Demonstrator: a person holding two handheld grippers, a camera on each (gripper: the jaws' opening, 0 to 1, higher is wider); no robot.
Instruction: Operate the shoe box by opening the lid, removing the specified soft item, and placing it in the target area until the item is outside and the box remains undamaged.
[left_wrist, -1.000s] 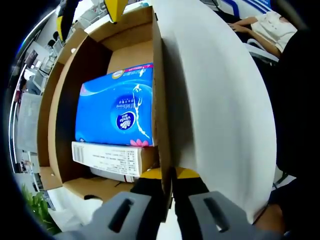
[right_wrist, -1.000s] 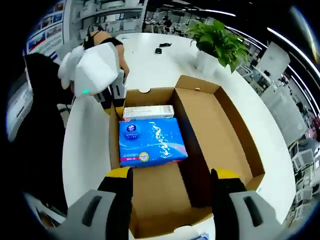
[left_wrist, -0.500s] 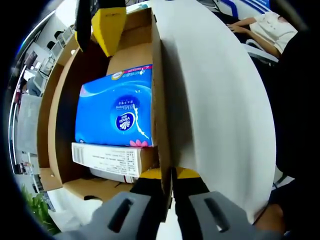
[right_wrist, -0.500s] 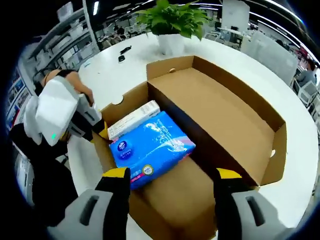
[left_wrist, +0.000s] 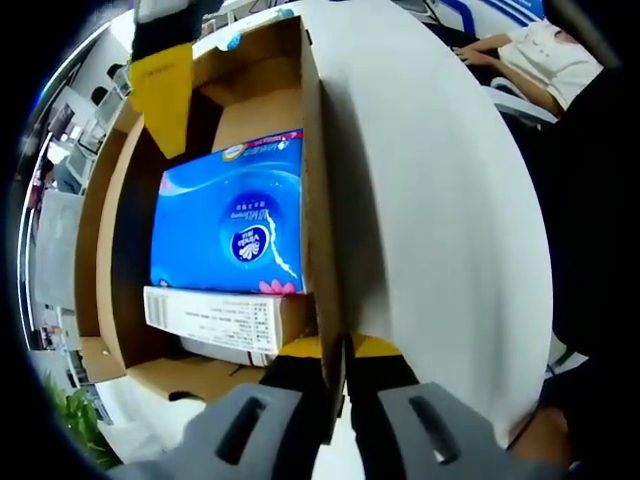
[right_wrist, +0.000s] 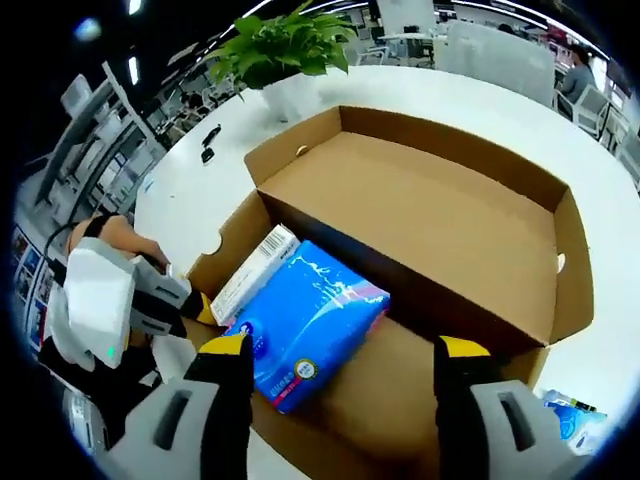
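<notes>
The open cardboard shoe box (left_wrist: 318, 150) holds a blue soft tissue pack (left_wrist: 232, 215) and a slim white carton (left_wrist: 215, 318) beside it. My left gripper (left_wrist: 336, 347) is shut on the box's side wall. A yellow fingertip (left_wrist: 165, 90) of the right gripper hangs over the box's far end, above the pack. In the right gripper view the tissue pack (right_wrist: 310, 320) lies in the box between the white carton (right_wrist: 252, 272) and the hinged lid (right_wrist: 430, 210), which lies open. My right gripper (right_wrist: 345, 365) is open above the pack. The left gripper (right_wrist: 205, 305) clamps the box wall.
The box rests on a white table (right_wrist: 200, 190). A potted plant (right_wrist: 290, 50) and small dark items (right_wrist: 208, 140) stand at its far side. A blue-printed packet (right_wrist: 565, 420) lies near the lid's corner. A person in white (left_wrist: 530, 50) sits beyond the table edge.
The right gripper has come lower and closer over the box, its yellow fingertip reaching further in toward the tissue pack. The left gripper and the box have not moved.
</notes>
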